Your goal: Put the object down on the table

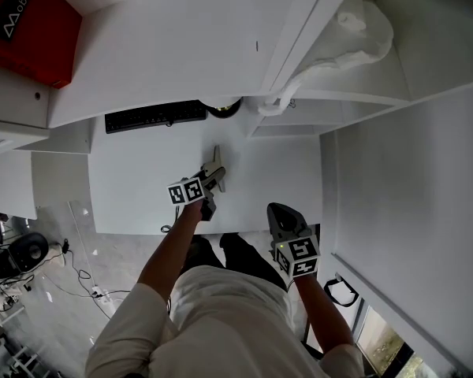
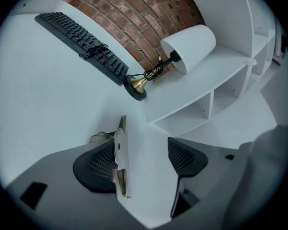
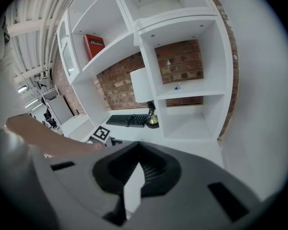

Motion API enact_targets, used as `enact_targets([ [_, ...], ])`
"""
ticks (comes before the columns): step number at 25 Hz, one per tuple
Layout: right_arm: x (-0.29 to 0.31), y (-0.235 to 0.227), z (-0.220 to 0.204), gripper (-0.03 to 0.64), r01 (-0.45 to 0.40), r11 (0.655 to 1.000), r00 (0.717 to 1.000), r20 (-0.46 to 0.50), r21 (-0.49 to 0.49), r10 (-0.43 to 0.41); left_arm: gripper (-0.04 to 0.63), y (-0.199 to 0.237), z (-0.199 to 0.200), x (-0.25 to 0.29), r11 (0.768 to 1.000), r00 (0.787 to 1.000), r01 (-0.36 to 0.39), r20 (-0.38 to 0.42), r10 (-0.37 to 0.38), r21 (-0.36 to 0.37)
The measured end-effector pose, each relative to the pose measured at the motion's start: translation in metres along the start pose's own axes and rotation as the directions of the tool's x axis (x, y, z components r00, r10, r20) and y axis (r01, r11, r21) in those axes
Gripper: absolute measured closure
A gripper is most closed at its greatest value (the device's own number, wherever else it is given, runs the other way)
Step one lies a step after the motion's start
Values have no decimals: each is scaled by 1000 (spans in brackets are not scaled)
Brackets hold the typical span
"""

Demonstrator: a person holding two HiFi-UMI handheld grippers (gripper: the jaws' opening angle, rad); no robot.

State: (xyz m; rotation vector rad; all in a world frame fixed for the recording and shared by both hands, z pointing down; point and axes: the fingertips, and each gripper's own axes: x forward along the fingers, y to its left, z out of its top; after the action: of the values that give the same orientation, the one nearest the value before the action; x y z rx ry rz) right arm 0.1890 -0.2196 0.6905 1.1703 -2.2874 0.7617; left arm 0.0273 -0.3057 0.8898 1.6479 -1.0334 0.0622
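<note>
The object is a thin, pale metal bracket with a small hole. It stands on edge between the jaws of my left gripper, close against the left pad. The right pad stands well clear of it, so the jaws are open. In the head view the bracket pokes out past the left gripper over the white table. My right gripper hangs off the table's near edge with its jaws together and nothing in them; in the right gripper view the pads meet.
A black keyboard lies at the table's back edge. Beside it stands a lamp with a brass base and white shade. White shelving rises behind and to the right. A red box sits on an upper shelf.
</note>
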Motion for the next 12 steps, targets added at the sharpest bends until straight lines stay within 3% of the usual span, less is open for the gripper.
enact_targets([
  [5,3,4,-4,614,-10,1000,1000,-8,-4,10,273,14,-3,-8,999,1000,-8,21,9,-39],
  [12,1,10,-5,614,-20,1000,1000,-4,-20,20,273,22,-1,-20,999,999,-35,31,36,-12],
])
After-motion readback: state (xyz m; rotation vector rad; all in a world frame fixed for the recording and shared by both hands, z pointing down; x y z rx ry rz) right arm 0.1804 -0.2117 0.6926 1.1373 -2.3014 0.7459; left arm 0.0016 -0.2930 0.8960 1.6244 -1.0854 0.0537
